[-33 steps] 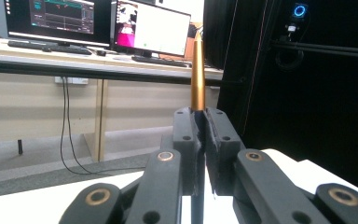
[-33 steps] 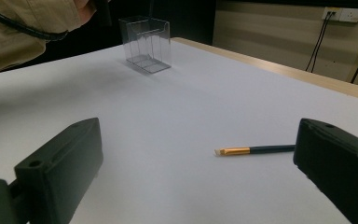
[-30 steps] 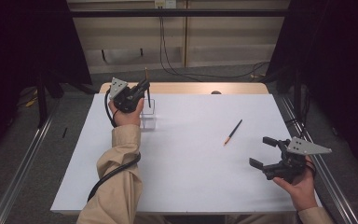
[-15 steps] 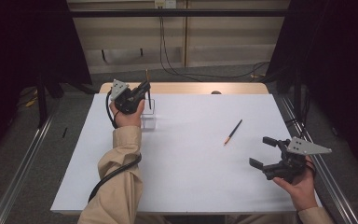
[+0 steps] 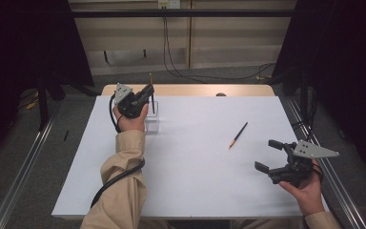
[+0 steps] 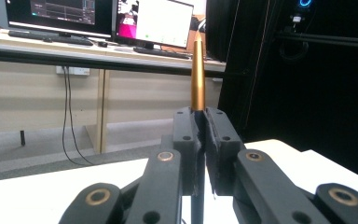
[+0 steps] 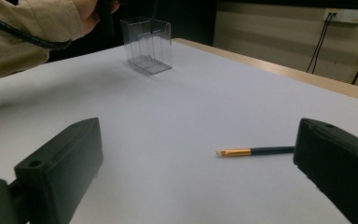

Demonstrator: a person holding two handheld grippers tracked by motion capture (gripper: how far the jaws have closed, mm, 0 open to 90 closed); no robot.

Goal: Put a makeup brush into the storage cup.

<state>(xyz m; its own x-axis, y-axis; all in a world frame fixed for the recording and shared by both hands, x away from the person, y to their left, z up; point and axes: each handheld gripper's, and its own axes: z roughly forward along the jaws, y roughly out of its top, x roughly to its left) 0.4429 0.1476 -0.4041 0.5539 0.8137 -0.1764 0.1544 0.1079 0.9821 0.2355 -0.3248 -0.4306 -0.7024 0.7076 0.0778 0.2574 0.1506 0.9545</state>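
One gold pen (image 6: 197, 70), unlabelled, clear holder (image 7: 147, 45)

Two brushes, one upright (image 5: 151, 93) and one lying flat (image 5: 238, 135), and one clear box (image 5: 152, 117).

Beige wall (image 5: 219, 43), dark curtains (image 5: 343, 57)

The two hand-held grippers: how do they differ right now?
The left hand-held gripper has its jaws shut on a slim gold-tipped brush, held upright above the clear box; the right hand-held gripper has its jaws wide open and holds nothing. The left is raised at the table's far side; the right sits low near the front edge, facing a second brush lying flat. Both are black, each held in one hand.
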